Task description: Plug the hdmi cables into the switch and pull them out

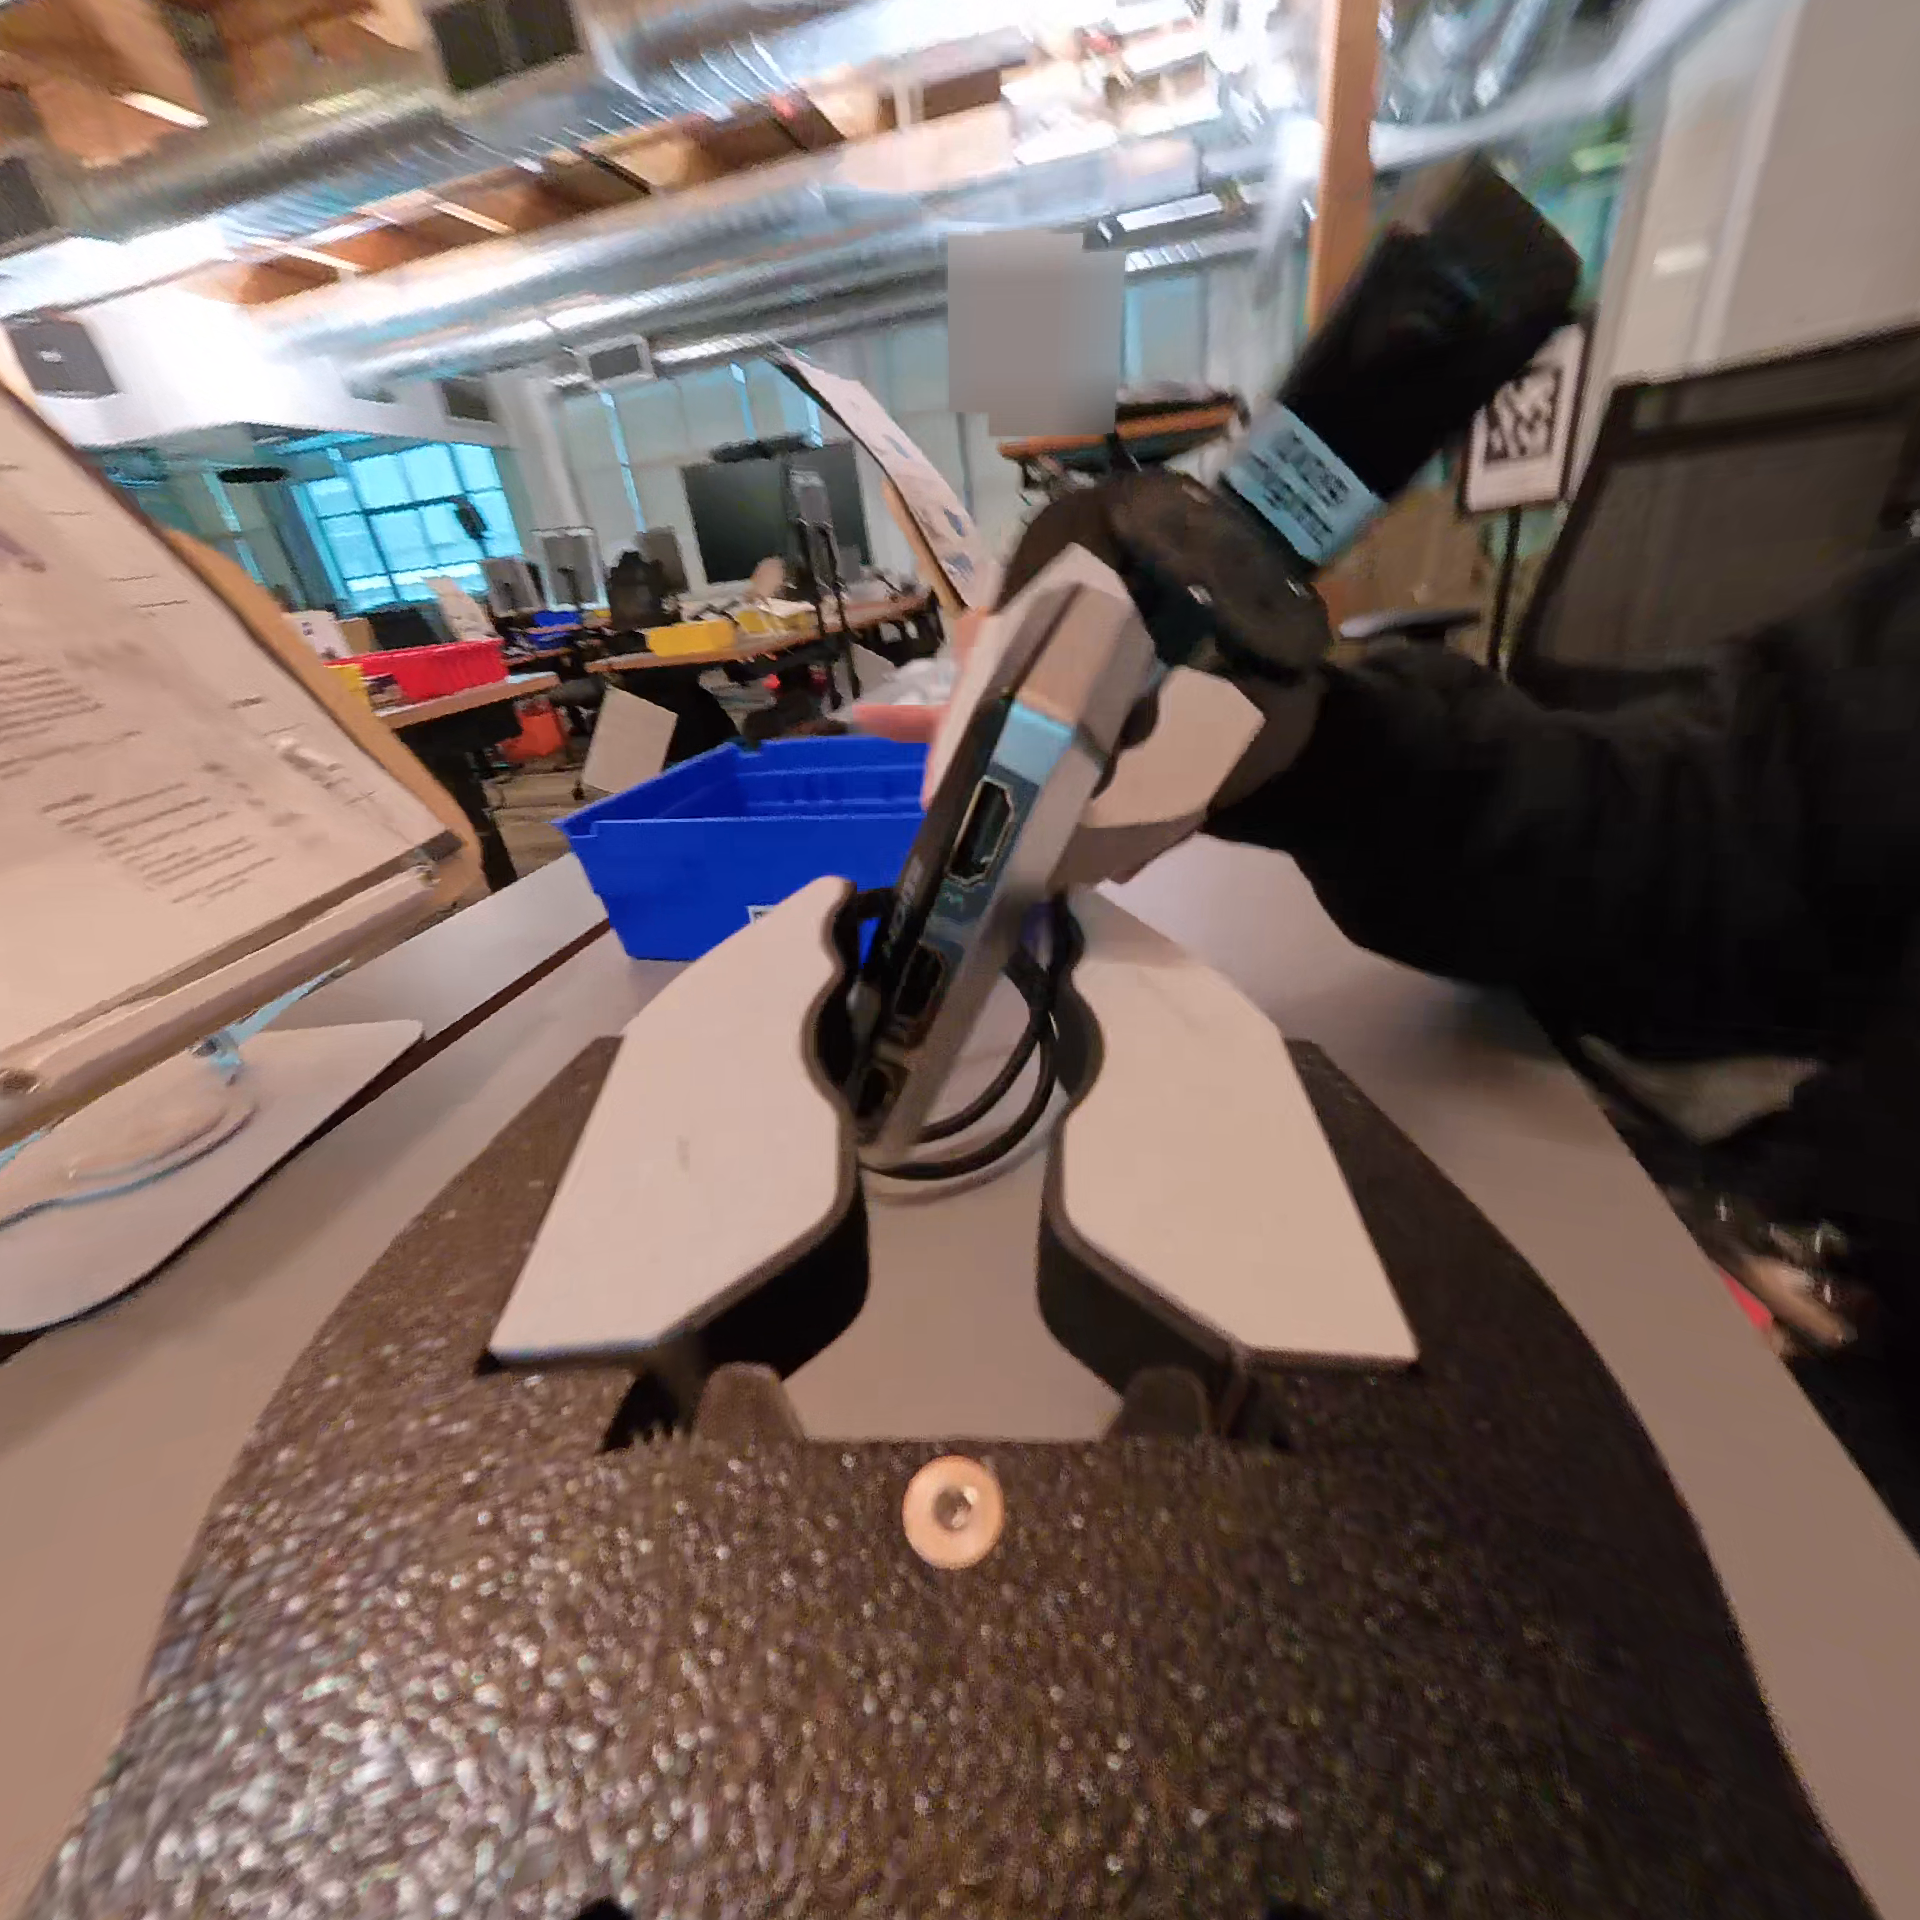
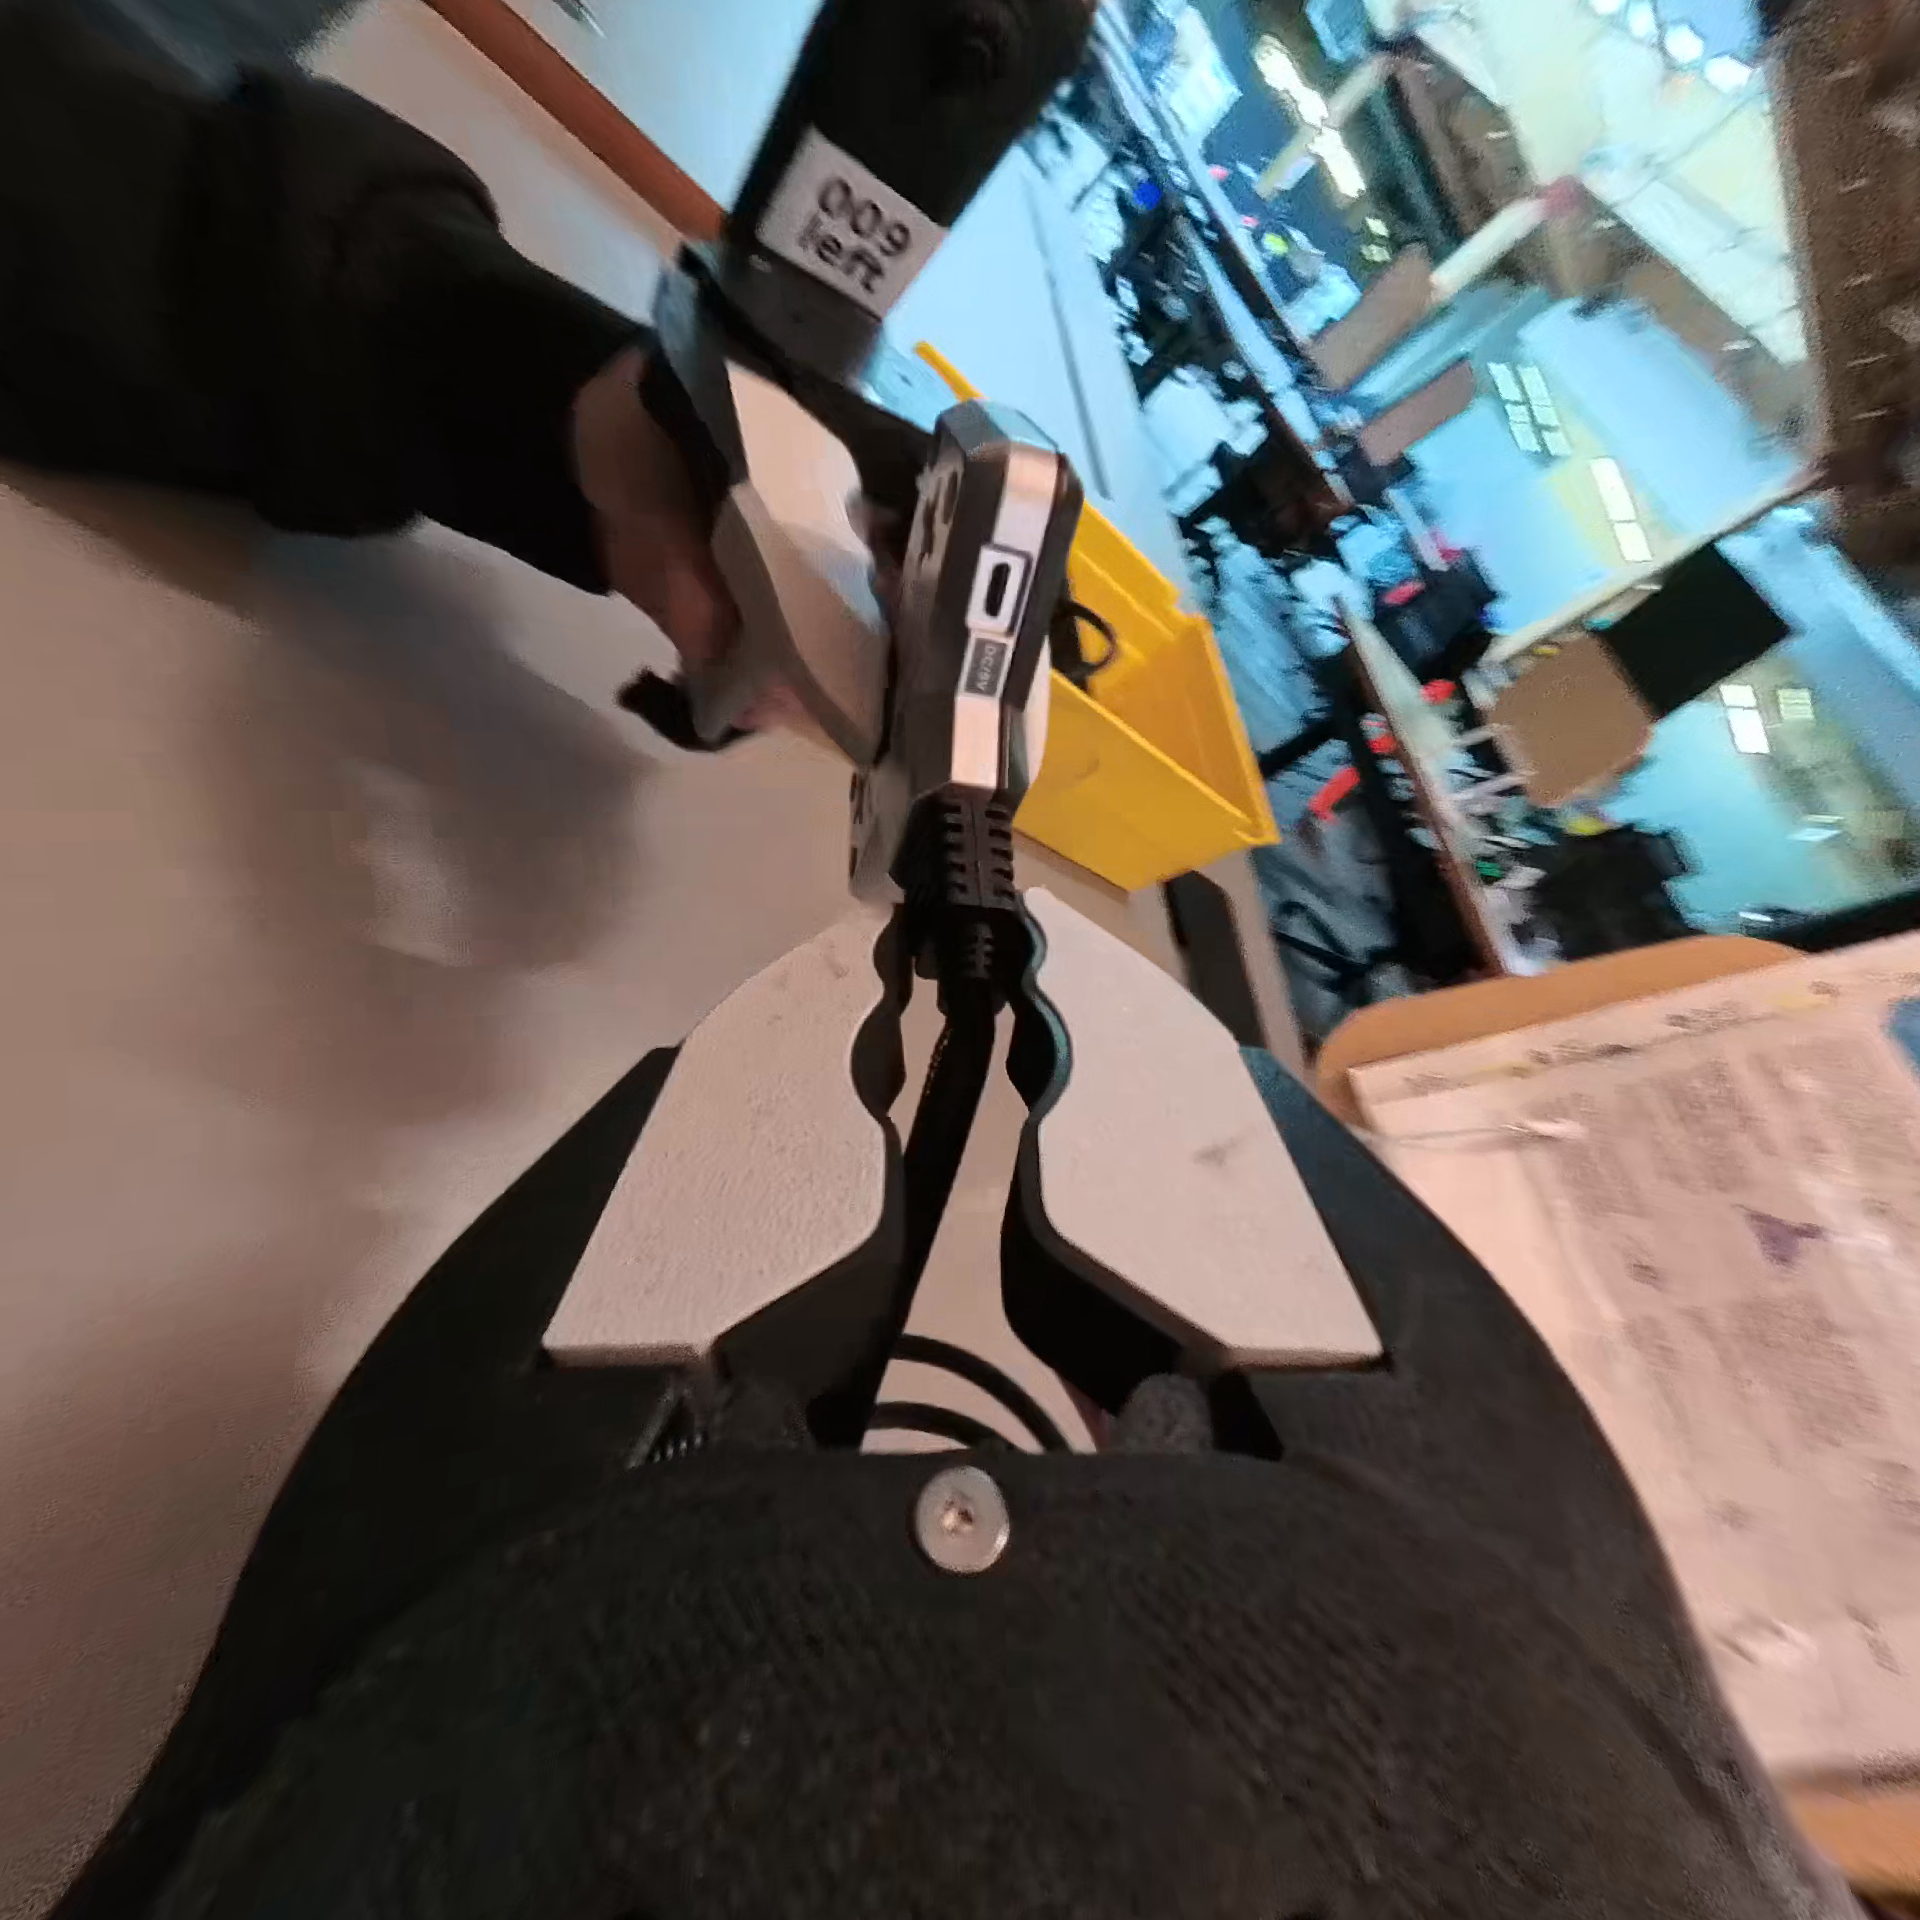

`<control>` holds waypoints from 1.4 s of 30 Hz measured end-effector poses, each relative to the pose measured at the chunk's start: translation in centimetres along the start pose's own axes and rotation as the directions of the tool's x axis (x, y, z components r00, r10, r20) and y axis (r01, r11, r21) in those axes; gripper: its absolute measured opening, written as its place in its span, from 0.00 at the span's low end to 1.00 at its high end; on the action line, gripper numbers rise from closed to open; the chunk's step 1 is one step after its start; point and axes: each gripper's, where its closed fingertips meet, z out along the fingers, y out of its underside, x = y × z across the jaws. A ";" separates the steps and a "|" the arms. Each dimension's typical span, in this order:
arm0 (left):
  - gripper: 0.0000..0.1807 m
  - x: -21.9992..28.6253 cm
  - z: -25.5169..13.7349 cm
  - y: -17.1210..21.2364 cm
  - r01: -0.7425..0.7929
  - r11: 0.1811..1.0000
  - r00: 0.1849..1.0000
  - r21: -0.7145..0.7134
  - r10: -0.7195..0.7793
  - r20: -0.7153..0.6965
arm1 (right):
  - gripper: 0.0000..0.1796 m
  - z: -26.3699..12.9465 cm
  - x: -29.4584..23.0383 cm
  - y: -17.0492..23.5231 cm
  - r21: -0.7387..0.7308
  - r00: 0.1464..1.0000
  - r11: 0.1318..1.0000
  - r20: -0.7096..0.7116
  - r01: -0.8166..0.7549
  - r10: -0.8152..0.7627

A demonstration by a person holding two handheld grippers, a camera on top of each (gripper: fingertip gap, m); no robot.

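Two grippers meet on one small device, held in the air above the tabletop point(image 1: 1351, 987). The switch point(image 1: 997, 831), a slim grey slab with ports along its edge, tilts from 6 o'clock up toward 1 o'clock in the left wrist view. The left gripper point(image 1: 956, 935) has its jaws about half open around the lower end. The finger at 9 o'clock presses the ported edge, and the opposite finger seems to bear on the broad face, though that contact is partly hidden. The right gripper point(image 2: 961, 940) has its jaws nearly closed on the ribbed boot of the hdmi plug point(image 2: 961, 862), which sits in the end of the switch. Its cable point(image 2: 935, 1174) runs back between the fingers toward 6 o'clock.

A blue bin point(image 1: 748, 821) lies at 11 o'clock of the switch in the left wrist view. In the right wrist view a yellow bin point(image 2: 1132, 748) sits at 3 o'clock, and a document stand point(image 2: 1662, 1247) at 4 o'clock.

The switch looks light and rigid, and its smooth metal faces could slip, so it is best clamped across the flat sides, clear of the ports. The plug's boot is firm and ridged, a good place to grip. The cord behind it is limp and should not be pulled. Any push or pull probably needs to run straight along the port, or the connector may bind.
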 end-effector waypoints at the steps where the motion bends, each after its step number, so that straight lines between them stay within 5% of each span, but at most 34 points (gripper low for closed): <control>1: 0.25 -0.5 -0.3 -0.5 0.036 0.999 0.999 0.022 -0.037 0.022 | 0.09 -0.2 0.7 0.2 -0.036 0.997 0.998 -0.063 0.047 -0.050; 4: 0.40 -1.0 -1.3 -0.7 0.218 0.976 0.976 -0.030 -0.217 0.020 | 0.09 -1.7 3.3 0.6 -0.135 0.938 0.970 -0.261 0.201 -0.230; 7: 0.47 -0.2 -1.7 -1.1 0.466 0.881 0.880 -0.078 -0.471 -0.065 | 0.09 -2.1 3.7 0.7 -0.252 0.824 0.874 -0.303 0.416 -0.479; 9: 0.31 0.7 -1.9 -1.9 0.639 0.764 0.744 -0.090 -0.643 -0.180 | 0.09 -1.8 3.3 0.6 -0.330 0.712 0.768 -0.299 0.549 -0.636; 13: 0.21 0.0 -1.7 -0.1 0.846 0.515 0.486 -0.139 -0.851 -0.199 | 0.09 -0.9 2.4 0.6 -0.407 0.557 0.618 -0.270 0.673 -0.785; 18: 0.21 0.4 -0.7 1.9 0.875 0.444 0.410 -0.193 -0.892 -0.191 | 0.09 0.2 0.8 0.9 -0.396 0.465 0.536 -0.267 0.745 -0.844; 22: 0.14 0.3 -0.1 2.4 0.860 0.489 0.444 -0.147 -0.858 -0.257 | 0.10 0.5 0.2 2.3 -0.232 0.704 0.756 -0.274 0.612 -0.655; 27: 0.12 -1.6 -0.3 3.0 0.847 0.529 0.513 -0.051 -0.839 -0.179 | 0.24 0.3 0.1 1.7 0.040 0.972 0.989 -0.193 0.146 -0.135; 30: 0.11 -2.9 -0.7 2.3 0.894 0.446 0.445 0.040 -0.873 -0.202 | 0.23 -0.3 1.7 1.7 0.154 0.974 0.987 -0.215 -0.042 0.075; 37: 0.12 -4.2 -0.6 0.6 0.955 0.220 0.278 0.200 -0.900 -0.336 | 0.22 0.9 2.5 2.0 0.265 0.928 0.954 -0.298 -0.142 0.222; 42: 0.11 -4.0 -0.4 0.5 0.964 0.176 0.239 0.202 -0.904 -0.355 | 0.14 0.9 3.2 1.9 0.405 0.891 0.886 -0.283 -0.225 0.355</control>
